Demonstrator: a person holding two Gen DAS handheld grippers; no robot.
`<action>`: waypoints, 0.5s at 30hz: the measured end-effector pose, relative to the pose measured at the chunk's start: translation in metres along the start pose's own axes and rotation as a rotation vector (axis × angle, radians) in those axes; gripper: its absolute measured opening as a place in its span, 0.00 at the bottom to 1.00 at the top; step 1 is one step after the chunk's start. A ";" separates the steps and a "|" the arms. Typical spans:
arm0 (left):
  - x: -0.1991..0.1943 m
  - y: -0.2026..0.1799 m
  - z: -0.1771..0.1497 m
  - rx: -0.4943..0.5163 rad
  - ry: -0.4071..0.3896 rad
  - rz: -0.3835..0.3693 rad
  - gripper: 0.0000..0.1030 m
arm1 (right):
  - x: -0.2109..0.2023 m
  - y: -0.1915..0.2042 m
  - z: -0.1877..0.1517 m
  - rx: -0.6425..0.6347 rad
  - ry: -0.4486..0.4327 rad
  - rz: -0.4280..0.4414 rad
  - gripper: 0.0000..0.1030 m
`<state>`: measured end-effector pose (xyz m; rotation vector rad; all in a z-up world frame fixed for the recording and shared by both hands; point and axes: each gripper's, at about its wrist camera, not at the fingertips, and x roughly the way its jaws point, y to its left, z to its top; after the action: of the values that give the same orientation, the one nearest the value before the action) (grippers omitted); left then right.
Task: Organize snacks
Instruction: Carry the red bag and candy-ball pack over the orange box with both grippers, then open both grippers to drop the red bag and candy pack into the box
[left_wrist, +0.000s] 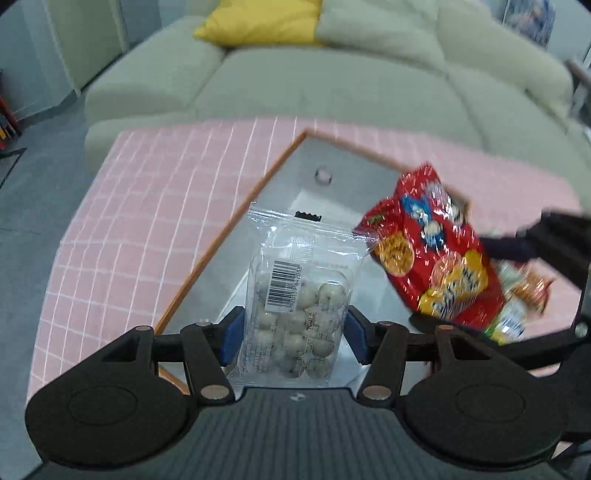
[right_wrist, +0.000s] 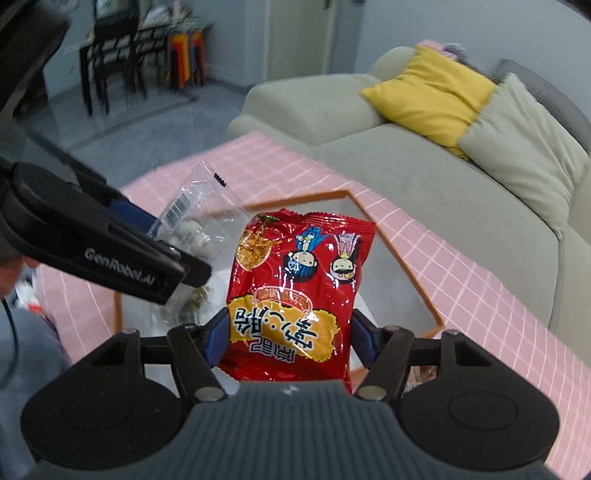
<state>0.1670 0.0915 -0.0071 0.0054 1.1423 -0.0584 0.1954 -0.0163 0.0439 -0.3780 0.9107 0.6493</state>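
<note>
My left gripper (left_wrist: 293, 334) is shut on a clear bag of pale round candies (left_wrist: 295, 295), held upright above a grey box with a brown rim (left_wrist: 229, 229). My right gripper (right_wrist: 290, 334) is shut on a red snack bag with cartoon figures (right_wrist: 295, 291), held above the same box (right_wrist: 402, 258). In the left wrist view the red bag (left_wrist: 436, 251) hangs at the right, over the box's right side. In the right wrist view the left gripper (right_wrist: 155, 236) and its clear bag (right_wrist: 195, 206) are at the left, close beside the red bag.
The box sits on a pink checked tablecloth (left_wrist: 147, 206). More small snack packs (left_wrist: 524, 299) lie on the cloth at the right. A pale sofa (left_wrist: 295, 81) with a yellow cushion (left_wrist: 266, 22) stands behind the table. Dark chairs (right_wrist: 110, 55) stand far off.
</note>
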 end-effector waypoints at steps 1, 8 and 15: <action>0.006 0.002 0.000 -0.002 0.035 -0.008 0.63 | 0.008 0.001 0.001 -0.030 0.019 0.002 0.62; 0.046 0.002 0.001 0.044 0.238 -0.044 0.63 | 0.054 -0.006 0.001 -0.152 0.102 0.047 0.62; 0.075 -0.003 0.004 0.097 0.337 -0.017 0.63 | 0.086 -0.008 0.002 -0.194 0.173 0.106 0.62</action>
<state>0.2018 0.0853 -0.0739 0.0944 1.4751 -0.1315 0.2400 0.0093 -0.0251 -0.5689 1.0403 0.8146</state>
